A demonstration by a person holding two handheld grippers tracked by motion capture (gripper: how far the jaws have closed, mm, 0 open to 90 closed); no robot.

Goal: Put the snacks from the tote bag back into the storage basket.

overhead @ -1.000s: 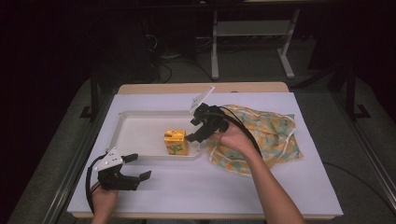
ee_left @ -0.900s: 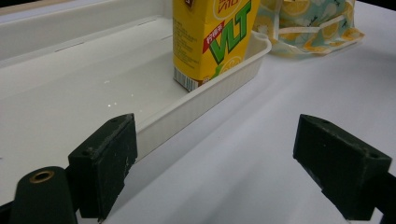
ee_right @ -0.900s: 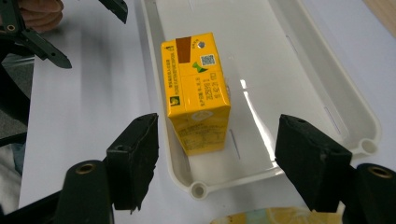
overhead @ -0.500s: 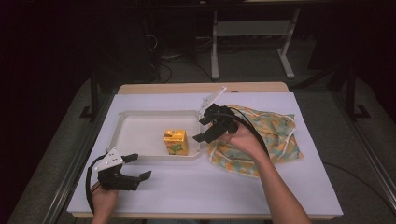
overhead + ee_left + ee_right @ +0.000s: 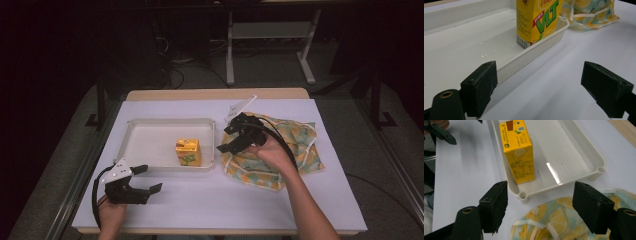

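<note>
A yellow drink carton [image 5: 188,152] stands upright in the near right corner of a white tray [image 5: 150,131]; it shows in the left gripper view [image 5: 536,21] and the right gripper view [image 5: 518,151] too. My right gripper [image 5: 230,139] hovers open over the left edge of a fruit-print cloth bag [image 5: 295,145], just right of the tray [image 5: 574,150], holding nothing. At the table's front left, my left gripper [image 5: 148,179] is open and empty, in front of the tray's near rim [image 5: 534,50].
White paper covers the table [image 5: 225,210]. The bag [image 5: 549,222] lies right against the tray's right end. A metal stand [image 5: 270,35] and cables are on the dark floor beyond the table's far edge.
My right gripper has let go of the carton and drawn back to the right, over the bag. The carton stays standing in the tray. The left gripper has not moved.
</note>
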